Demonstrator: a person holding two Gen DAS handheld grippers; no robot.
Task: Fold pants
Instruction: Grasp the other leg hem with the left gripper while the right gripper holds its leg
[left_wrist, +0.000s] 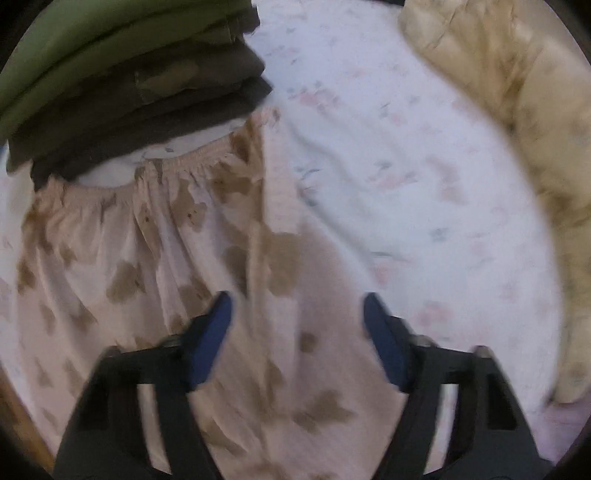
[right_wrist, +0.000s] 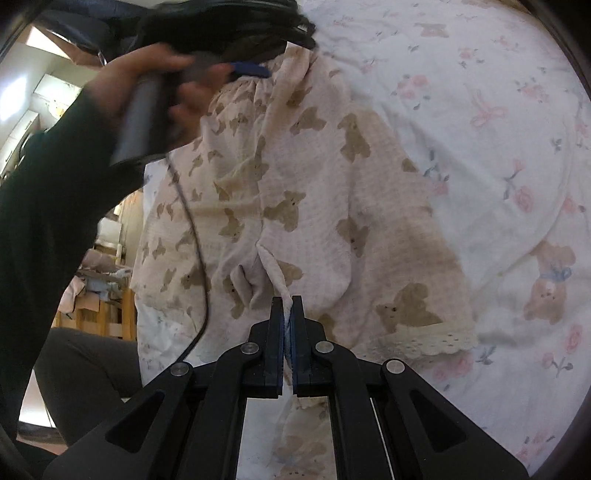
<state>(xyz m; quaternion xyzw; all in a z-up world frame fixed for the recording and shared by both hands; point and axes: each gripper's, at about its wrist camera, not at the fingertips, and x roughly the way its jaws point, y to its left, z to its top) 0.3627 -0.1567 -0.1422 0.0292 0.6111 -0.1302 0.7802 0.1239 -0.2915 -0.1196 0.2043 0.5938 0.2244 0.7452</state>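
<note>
Pale pink pants with brown bear prints (left_wrist: 155, 236) lie spread on a floral bedsheet (left_wrist: 406, 147), elastic waistband toward the folded stack. My left gripper (left_wrist: 297, 314) is open and empty, hovering above the pants. In the right wrist view the pants (right_wrist: 314, 177) lie with a lace-trimmed leg hem (right_wrist: 424, 341) at the right. My right gripper (right_wrist: 288, 306) is shut on a pinched fold of the pants fabric near the crotch. The left gripper's blue finger (right_wrist: 251, 69) shows far back by the waistband, held by a hand.
A stack of folded dark and green clothes (left_wrist: 129, 74) sits by the waistband. A cream quilted blanket (left_wrist: 535, 129) lies along the right. The bed's edge and room clutter (right_wrist: 107, 295) show at left, with a cable (right_wrist: 192, 221) hanging across the pants.
</note>
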